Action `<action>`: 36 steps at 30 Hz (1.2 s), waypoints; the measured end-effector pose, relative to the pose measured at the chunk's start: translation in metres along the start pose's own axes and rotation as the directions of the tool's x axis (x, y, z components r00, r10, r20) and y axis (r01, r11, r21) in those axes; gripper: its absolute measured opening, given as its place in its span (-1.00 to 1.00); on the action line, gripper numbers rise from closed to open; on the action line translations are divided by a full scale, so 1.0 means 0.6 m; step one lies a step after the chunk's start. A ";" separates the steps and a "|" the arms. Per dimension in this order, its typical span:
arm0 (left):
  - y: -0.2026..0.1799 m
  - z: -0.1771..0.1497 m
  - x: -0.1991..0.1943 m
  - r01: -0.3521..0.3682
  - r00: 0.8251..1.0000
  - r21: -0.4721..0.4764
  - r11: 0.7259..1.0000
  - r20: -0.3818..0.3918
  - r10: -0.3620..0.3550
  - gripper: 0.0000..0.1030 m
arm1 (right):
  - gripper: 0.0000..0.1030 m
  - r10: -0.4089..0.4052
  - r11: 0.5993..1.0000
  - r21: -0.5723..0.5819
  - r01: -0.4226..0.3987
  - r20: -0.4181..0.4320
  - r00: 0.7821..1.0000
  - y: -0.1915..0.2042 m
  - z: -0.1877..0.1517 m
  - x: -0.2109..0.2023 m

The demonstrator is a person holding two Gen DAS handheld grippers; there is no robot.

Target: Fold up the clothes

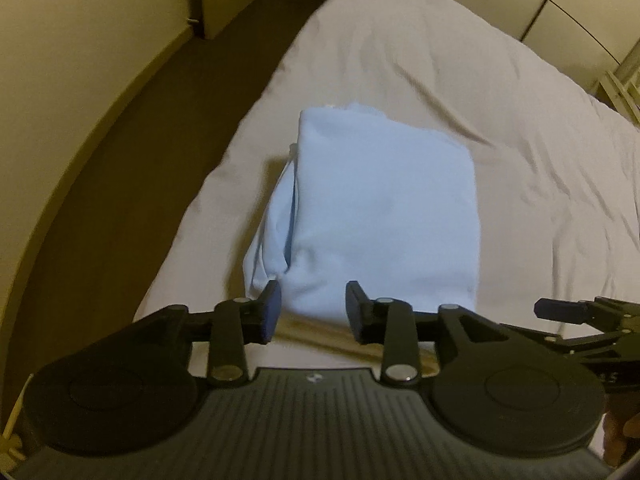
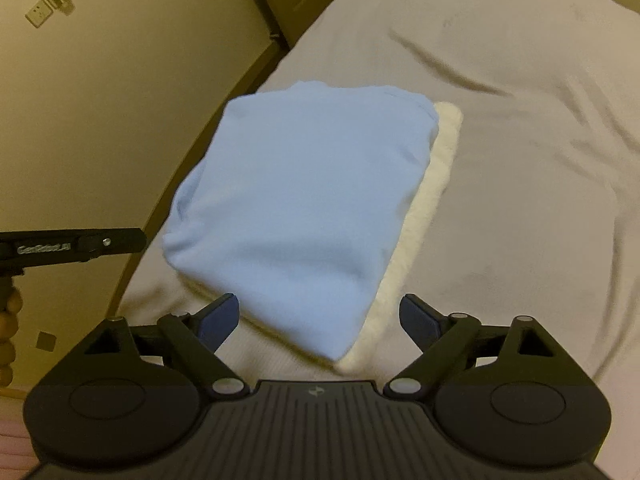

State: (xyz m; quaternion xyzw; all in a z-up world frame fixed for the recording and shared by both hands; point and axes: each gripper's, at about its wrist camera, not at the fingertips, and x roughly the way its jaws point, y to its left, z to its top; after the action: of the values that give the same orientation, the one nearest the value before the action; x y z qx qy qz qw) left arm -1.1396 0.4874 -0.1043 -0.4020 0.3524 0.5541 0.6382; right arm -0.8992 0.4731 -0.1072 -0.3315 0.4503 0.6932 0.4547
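A dim room is seen from both wrist cams, with a wall (image 2: pixel 100 100) and a strip of dark floor (image 1: pixel 132 184) on the far left, then the bed (image 1: pixel 500 120) taking up the rest. Over at the left, the left claw (image 1: pixel 312 312) is held above the near edge of the pile, its jaws parted and nothing pinched between the pads, though the blue cloth sits right behind them. In the middle, a blue top (image 2: pixel 304 200) is laid folded into a neat rectangle, resting on a folded cream garment (image 2: pixel 436 184) whose fuzzy edge sticks out along the right side and near corner; the whole stack is parked near the left edge of the bed. To the right, the right claw (image 2: pixel 320 320) is spread wide just short of the stack's near corner, gripping nothing. Wrinkled sheet is seen beyond that, and cupboard doors (image 1: pixel 560 4) at the far right.
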 end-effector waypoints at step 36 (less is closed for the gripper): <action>-0.345 -0.179 -0.342 -0.355 0.909 -0.218 0.909 0.148 0.390 0.83 | 0.73 0.164 0.948 -0.296 -0.113 0.154 0.974 -0.102 -0.057 -0.342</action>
State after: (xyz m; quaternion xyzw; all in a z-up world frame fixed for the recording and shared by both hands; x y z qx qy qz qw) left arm -0.9635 0.2905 0.0588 -0.3308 0.3076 0.7319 0.5101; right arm -0.7655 0.3842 0.0386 -0.2984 0.3257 0.8078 0.3903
